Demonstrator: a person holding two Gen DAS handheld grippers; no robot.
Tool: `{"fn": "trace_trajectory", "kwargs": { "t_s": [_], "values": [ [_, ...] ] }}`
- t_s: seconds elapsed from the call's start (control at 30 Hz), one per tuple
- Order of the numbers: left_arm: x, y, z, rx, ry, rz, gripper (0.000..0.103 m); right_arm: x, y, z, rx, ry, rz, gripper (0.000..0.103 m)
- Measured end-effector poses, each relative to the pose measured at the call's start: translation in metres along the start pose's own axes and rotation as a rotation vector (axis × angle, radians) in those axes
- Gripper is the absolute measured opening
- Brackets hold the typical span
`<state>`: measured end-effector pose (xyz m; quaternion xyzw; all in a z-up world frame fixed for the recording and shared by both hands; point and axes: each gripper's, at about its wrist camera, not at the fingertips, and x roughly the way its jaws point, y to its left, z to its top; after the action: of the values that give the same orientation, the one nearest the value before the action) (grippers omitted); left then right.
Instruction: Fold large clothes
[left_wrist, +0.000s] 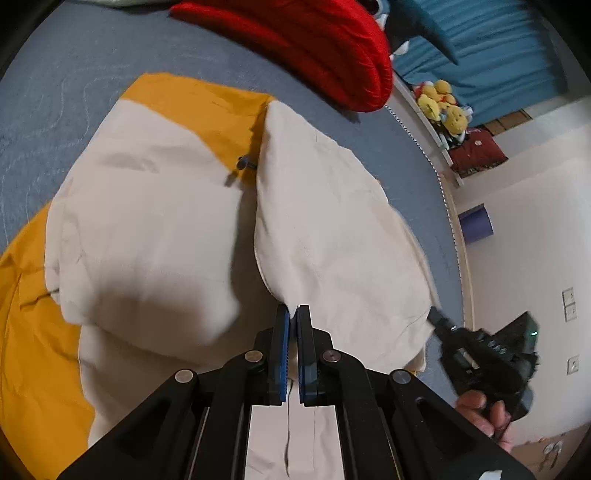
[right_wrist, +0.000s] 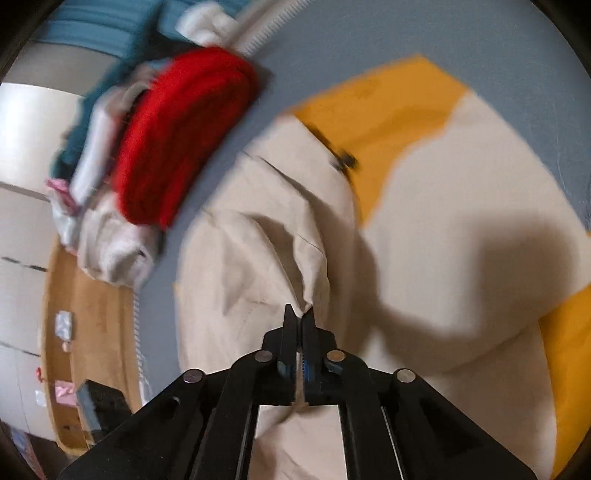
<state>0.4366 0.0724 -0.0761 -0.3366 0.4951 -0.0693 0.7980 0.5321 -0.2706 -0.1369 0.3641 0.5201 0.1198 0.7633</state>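
A large cream and mustard-yellow garment (left_wrist: 147, 229) lies spread on the blue-grey bed. My left gripper (left_wrist: 294, 314) is shut on a fold of its cream cloth, which rises in a ridge from the pads toward the collar. In the same view my right gripper (left_wrist: 437, 319) pinches the garment's right edge, with a hand behind it. Seen from the right wrist, my right gripper (right_wrist: 300, 318) is shut on a bunched fold of the cream garment (right_wrist: 258, 266). A dark toggle (left_wrist: 245, 162) hangs near the yellow part.
A folded red garment (left_wrist: 314, 44) lies on the bed beyond the cream one, next to other clothes (right_wrist: 110, 243). The bed edge (left_wrist: 448, 206) runs along the right, with soft toys (left_wrist: 443, 105) and a white wall past it. A wooden floor (right_wrist: 92, 314) shows beside the bed.
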Motion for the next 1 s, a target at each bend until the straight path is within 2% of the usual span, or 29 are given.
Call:
{"fn": "trace_trajectory", "kwargs": {
  "t_s": [0.07,0.17,0.2,0.27,0.33,0.37,0.43,0.5,0.57,0.63,0.7,0.77,0.83,0.87,0.93,1.0],
  "values": [
    [0.017,0.008,-0.004,0.000,0.050,0.055,0.002,-0.007,0.005,-0.001,-0.017,-0.039,-0.018,0.001],
    [0.053,0.027,-0.019,-0.044,0.189,0.115,0.002,0.018,-0.024,-0.011,0.064,0.086,-0.183,0.001],
    [0.058,0.028,-0.022,-0.042,0.204,0.128,0.002,0.030,-0.038,-0.018,0.101,0.139,-0.233,0.002],
    [0.059,0.025,-0.021,-0.029,0.203,0.152,0.005,0.042,-0.047,-0.026,0.114,0.180,-0.275,0.002],
    [0.050,0.019,-0.016,-0.033,0.189,0.162,0.009,0.044,-0.033,-0.025,0.029,0.175,-0.320,0.011],
    [0.044,0.015,-0.014,-0.028,0.172,0.168,0.012,0.041,-0.021,-0.023,-0.027,0.155,-0.356,0.013],
    [0.025,0.008,-0.012,0.018,0.104,0.206,0.013,0.031,-0.009,-0.020,-0.067,0.103,-0.390,0.025],
    [0.007,-0.004,-0.011,0.106,0.024,0.249,0.013,0.009,0.007,-0.017,-0.100,-0.007,-0.440,0.030],
    [0.000,-0.016,-0.012,0.170,-0.010,0.218,0.013,-0.011,0.028,-0.019,-0.165,-0.141,-0.476,0.032],
    [0.006,-0.023,-0.018,0.202,0.017,0.137,0.013,-0.015,0.044,-0.023,-0.225,-0.176,-0.425,0.034],
    [0.020,-0.021,-0.025,0.218,0.067,0.109,0.013,-0.007,0.055,-0.025,-0.264,-0.137,-0.349,0.034],
    [0.042,-0.011,-0.033,0.213,0.131,0.161,0.013,0.011,0.052,-0.031,-0.246,-0.058,-0.279,0.035],
    [0.057,0.007,-0.037,0.181,0.190,0.208,0.013,0.037,0.040,-0.036,-0.210,0.068,-0.240,0.036],
    [0.059,0.013,-0.038,0.168,0.206,0.204,0.012,0.053,0.030,-0.040,-0.186,0.156,-0.254,0.036],
    [0.056,0.011,-0.036,0.179,0.200,0.198,0.012,0.069,0.017,-0.051,-0.203,0.235,-0.344,0.036],
    [0.046,0.002,-0.031,0.227,0.162,0.210,0.012,0.065,0.022,-0.052,-0.213,0.207,-0.366,0.036]
  ]
}}
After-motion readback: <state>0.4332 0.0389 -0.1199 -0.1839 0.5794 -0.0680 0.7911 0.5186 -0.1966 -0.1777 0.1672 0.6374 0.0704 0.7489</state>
